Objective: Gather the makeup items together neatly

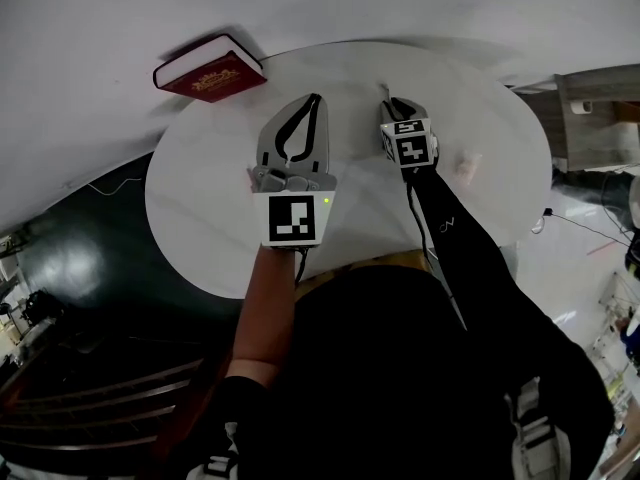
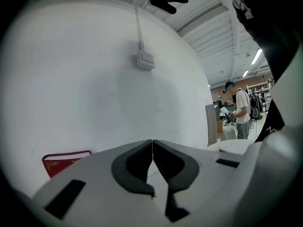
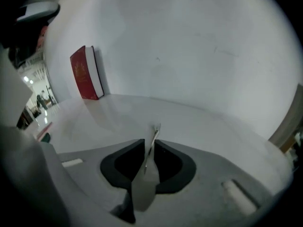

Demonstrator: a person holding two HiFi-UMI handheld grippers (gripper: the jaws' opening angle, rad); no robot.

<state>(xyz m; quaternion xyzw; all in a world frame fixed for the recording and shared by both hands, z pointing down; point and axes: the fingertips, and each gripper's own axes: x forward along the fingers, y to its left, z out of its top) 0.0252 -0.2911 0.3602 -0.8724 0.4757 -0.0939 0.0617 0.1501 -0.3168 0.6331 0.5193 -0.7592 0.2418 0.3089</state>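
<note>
Round white table set against a pale wall. Red book at its far edge, close to that wall. Left gripper over the tabletop, clamped shut on nothing. Right gripper tilted down toward the table, jaws slightly parted, pads not pressing. Thin silvery makeup tool (tweezers perhaps, too slim to tell) leaning loose in that gap, tip poking past the jaws. Small pale pink item on the table near the right gripper, blurred.
</note>
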